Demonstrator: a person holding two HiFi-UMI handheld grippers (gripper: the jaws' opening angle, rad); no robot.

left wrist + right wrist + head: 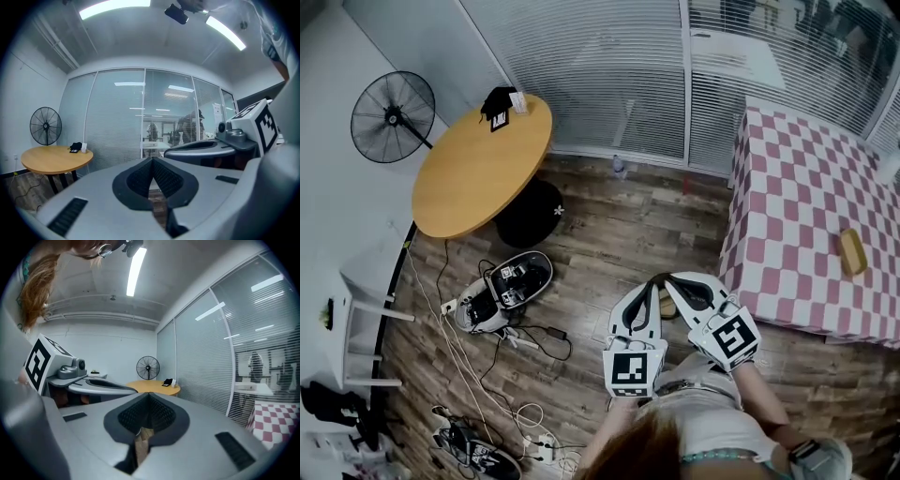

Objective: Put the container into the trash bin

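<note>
A tan, flat container (852, 251) lies on the pink-and-white checkered table (797, 216) at the right of the head view. A black round thing (530, 214), maybe the bin, stands on the floor beside the round wooden table (483, 164). My left gripper (654, 281) and right gripper (668, 278) hang side by side over the wooden floor, well short of the container. In the left gripper view the left gripper (152, 161) is shut with nothing between its pads. In the right gripper view the right gripper (149, 397) is also shut and empty.
A standing fan (392, 117) is at the far left. Cables, a power strip and an open device case (502, 291) litter the floor at the left. A glass wall with blinds (619, 66) closes the far side. A white stand (356, 319) sits at the left edge.
</note>
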